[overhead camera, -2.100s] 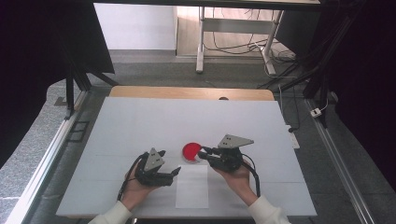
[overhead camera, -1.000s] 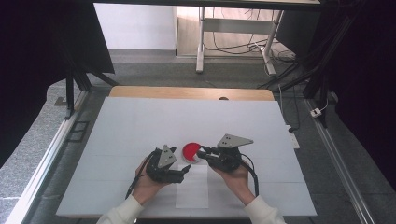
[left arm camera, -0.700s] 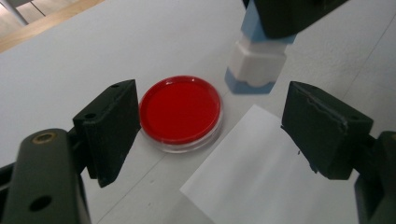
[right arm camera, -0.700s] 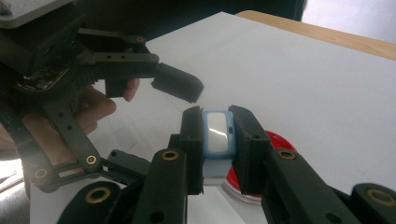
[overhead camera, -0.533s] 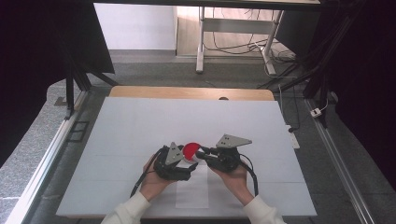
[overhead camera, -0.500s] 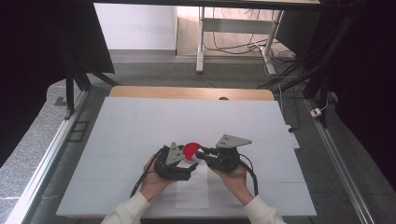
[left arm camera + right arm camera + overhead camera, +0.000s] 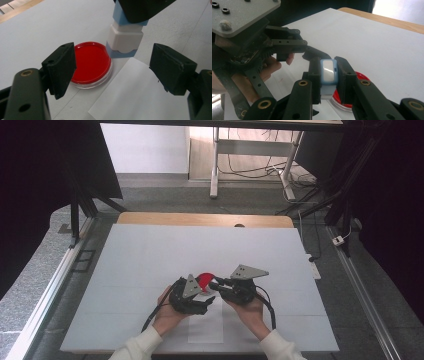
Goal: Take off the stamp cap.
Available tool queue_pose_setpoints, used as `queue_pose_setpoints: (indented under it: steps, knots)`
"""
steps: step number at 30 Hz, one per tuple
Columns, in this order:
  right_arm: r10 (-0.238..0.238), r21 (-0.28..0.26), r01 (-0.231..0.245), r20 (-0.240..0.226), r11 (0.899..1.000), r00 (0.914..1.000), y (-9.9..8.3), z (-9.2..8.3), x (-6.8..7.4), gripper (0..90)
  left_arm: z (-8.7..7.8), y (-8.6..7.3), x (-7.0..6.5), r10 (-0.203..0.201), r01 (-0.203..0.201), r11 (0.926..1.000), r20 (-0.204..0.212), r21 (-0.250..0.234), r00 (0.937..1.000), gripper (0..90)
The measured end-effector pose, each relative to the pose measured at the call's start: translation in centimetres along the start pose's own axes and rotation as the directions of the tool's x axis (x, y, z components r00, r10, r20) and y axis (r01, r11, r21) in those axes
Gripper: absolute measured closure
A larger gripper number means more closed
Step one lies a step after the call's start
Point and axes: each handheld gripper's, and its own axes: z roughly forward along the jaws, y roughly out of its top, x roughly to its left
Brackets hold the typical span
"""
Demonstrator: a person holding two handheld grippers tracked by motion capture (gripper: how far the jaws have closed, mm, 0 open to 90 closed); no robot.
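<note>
A red round dish with a clear rim lies on the white table. In the left gripper view the dish sits just ahead of the left jaw. My left gripper is open, its jaws wide apart over the dish edge and the corner of a white paper sheet. My right gripper is shut on a small white and blue block, held upright beside the dish. The same block stands close in front of the left jaws, its blue base at the dish's rim.
The white paper sheet lies at the table's near edge between the person's wrists. A wooden strip runs along the far edge. Black frame legs stand at the left, and cables lie on the floor at the right.
My left gripper has moved right, up to the red dish and close to the right gripper. The right gripper has kept still with the block in it.
</note>
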Motion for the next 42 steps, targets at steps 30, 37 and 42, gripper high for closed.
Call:
queue_pose_setpoints:
  steps: [30,37,42]
  knots:
    - [0.040,-0.031,-0.039,0.017,0.999,0.9991,-0.43,-0.16,-0.41,74.9,0.73,-0.14,-0.45,0.051,-0.051,0.9987,-0.017,-0.008,0.9986,53.1]
    - [0.050,-0.033,-0.050,0.014,0.998,0.9986,-0.56,-0.07,-0.37,74.9,0.68,-0.10,-0.53,0.064,-0.064,0.9979,-0.021,-0.013,0.9977,58.7]
    - [0.056,-0.038,-0.055,0.011,0.998,0.9984,-0.60,-0.06,-0.37,74.9,0.72,-0.12,-0.50,0.066,-0.066,0.9978,-0.023,-0.008,0.9976,60.6]
